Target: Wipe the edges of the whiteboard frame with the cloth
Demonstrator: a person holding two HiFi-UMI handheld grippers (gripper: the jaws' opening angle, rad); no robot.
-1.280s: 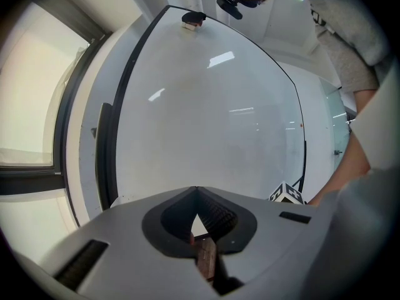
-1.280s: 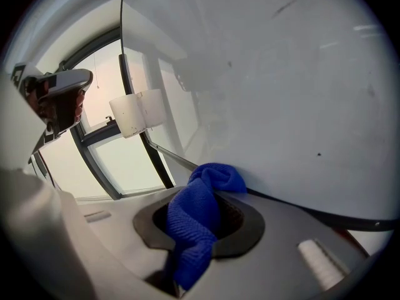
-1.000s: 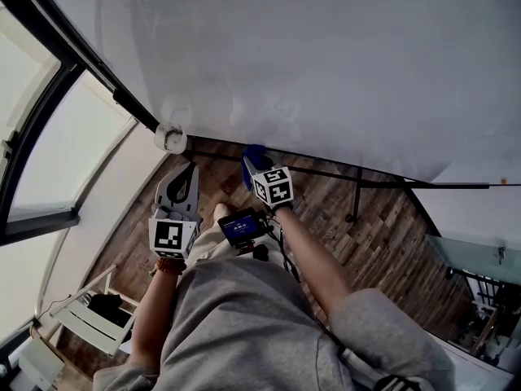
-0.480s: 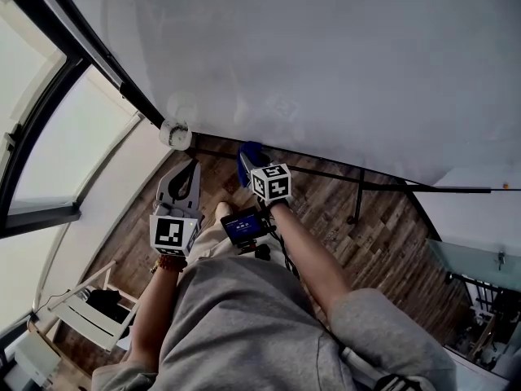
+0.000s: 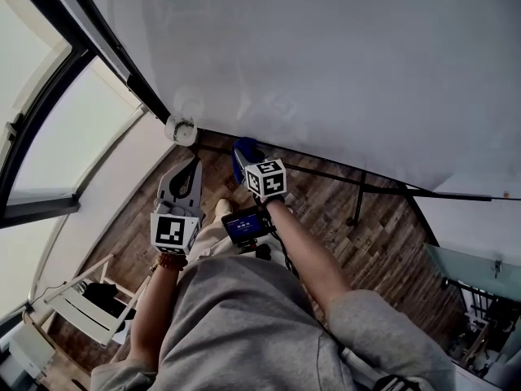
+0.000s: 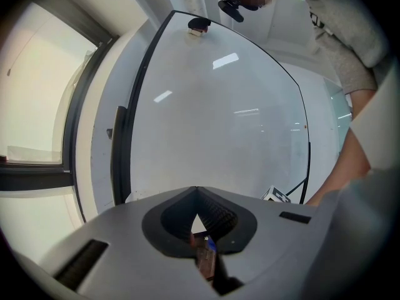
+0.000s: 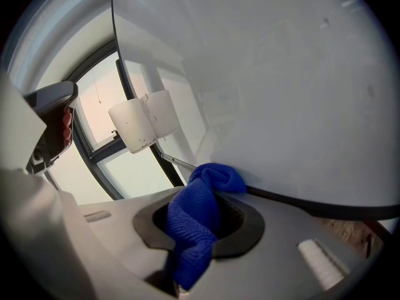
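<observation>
The whiteboard (image 5: 326,55) fills the upper and right part of the head view, its white face slanting down toward a wooden floor (image 5: 383,235). In the right gripper view, the dark frame (image 7: 300,199) runs as a curved band across the lower right. It ends at a white corner cap (image 7: 144,127) in the upper left.

The right hand-held gripper (image 5: 248,165) sits just below the centre of the head view, its marker cube (image 5: 266,179) turned toward the camera. Its jaws are clamped on the blue cloth (image 7: 199,220). The cloth is bunched between the jaws and hangs out below them. Its upper fold pokes past the tips and rests against the dark frame band, just right of the corner cap.

The left hand-held gripper (image 6: 197,194) is left of centre in the head view, beside the right one and well short of the board. Its jaws are brought together at the tips with nothing between them. Its own view looks up across the whole board, bare and white, with ceiling lights reflected in it.

Windows (image 5: 49,137) with dark bars fill the left edge of the head view. A white chair (image 5: 81,312) stands on the floor in the lower left. The person's grey shirt (image 5: 244,332) fills the bottom centre.
</observation>
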